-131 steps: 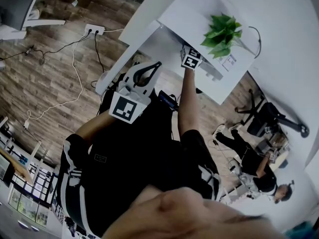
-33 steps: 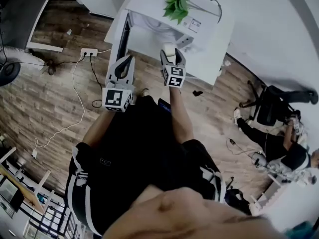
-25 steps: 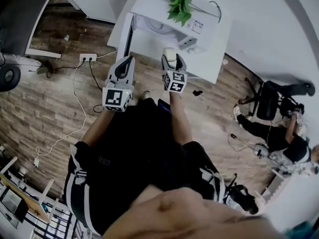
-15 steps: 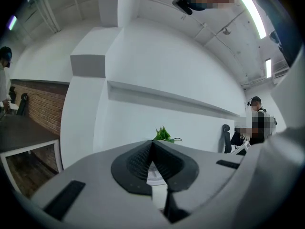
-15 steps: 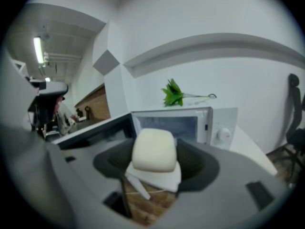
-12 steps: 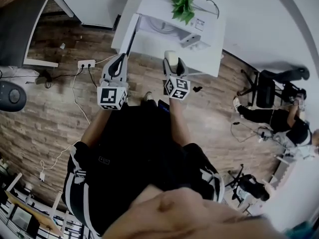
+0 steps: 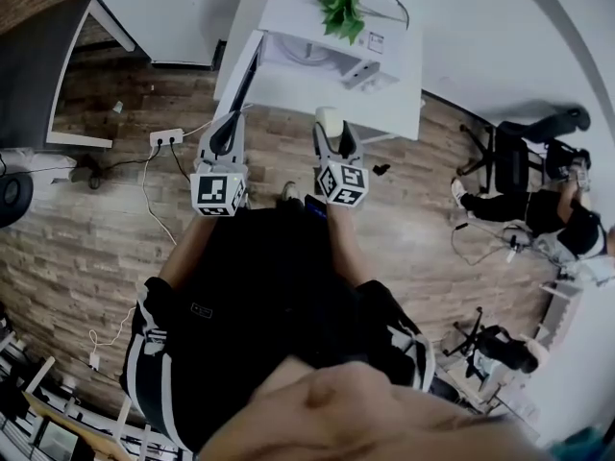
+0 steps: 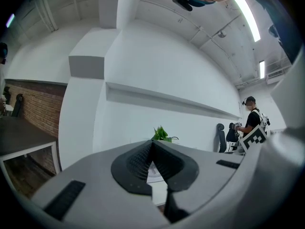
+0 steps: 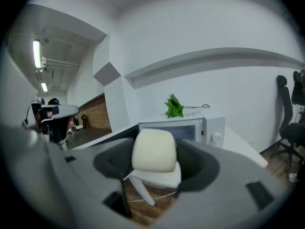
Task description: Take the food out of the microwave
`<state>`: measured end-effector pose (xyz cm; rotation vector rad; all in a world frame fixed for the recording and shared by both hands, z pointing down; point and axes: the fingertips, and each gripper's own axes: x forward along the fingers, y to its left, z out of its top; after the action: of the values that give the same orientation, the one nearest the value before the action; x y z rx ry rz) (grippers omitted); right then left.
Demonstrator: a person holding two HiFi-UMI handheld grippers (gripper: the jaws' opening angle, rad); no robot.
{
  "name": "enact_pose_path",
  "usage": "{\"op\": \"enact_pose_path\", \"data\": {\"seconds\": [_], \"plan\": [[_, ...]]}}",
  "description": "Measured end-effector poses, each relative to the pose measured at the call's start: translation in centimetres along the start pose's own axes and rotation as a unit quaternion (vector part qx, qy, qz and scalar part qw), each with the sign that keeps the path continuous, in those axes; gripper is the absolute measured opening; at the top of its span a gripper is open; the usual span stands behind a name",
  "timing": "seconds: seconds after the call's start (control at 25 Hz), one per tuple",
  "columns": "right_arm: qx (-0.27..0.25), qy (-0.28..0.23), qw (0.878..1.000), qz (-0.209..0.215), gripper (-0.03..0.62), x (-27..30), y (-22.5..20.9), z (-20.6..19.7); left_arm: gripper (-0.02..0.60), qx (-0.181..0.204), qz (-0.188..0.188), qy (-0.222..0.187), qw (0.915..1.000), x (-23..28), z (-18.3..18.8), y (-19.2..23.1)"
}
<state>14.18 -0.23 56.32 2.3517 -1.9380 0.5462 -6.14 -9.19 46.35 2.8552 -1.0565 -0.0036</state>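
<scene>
A pale, rounded bun (image 9: pixel 153 150) sits between the jaws of my right gripper (image 9: pixel 155 162), which is shut on it. In the head view the right gripper (image 7: pixel 330 128) holds the bun (image 7: pixel 328 118) in the air over the wooden floor, short of the white table (image 7: pixel 389 99). The white microwave (image 7: pixel 309 52) stands on that table with its door (image 7: pixel 241 75) swung open; it also shows behind the bun as the microwave (image 9: pixel 190 128). My left gripper (image 7: pixel 228 131) hangs beside the right one, shut and holding nothing, its pads (image 8: pixel 143 161) meeting at the tip.
A green potted plant (image 7: pixel 341 8) stands on top of the microwave. A power strip (image 7: pixel 163 139) and its cables lie on the floor at left. An office chair (image 7: pixel 514 161) and a seated person (image 7: pixel 553 209) are at right. A dark desk (image 7: pixel 43 75) is at left.
My right gripper reached into the microwave five seconds ago; it has since come out holding the bun, and both grippers have backed away from the table.
</scene>
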Motion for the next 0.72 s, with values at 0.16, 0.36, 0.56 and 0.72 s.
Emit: {"op": "enact_pose_path", "data": {"seconds": [0.16,0.36,0.56,0.72], "plan": [[0.004,-0.014,1.0,0.001,0.296,-2.0,0.8,1.2,0.03,0.009,-0.009,0.001,0.9999,-0.2,-0.4,-0.8],[-0.001,-0.032,0.999,0.007,0.296,-4.6,1.9,2.9,0.029,0.013,-0.017,0.005,0.9998,-0.6,-0.9,-2.0],[0.004,-0.048,0.999,0.01,0.296,-6.5,1.9,4.2,0.029,0.016,-0.026,0.005,0.9995,-0.5,-1.1,-3.6],[0.004,-0.056,0.998,0.012,0.296,-7.5,1.8,5.2,0.031,0.016,-0.03,0.007,0.9994,-0.2,-1.2,-4.5]]}}
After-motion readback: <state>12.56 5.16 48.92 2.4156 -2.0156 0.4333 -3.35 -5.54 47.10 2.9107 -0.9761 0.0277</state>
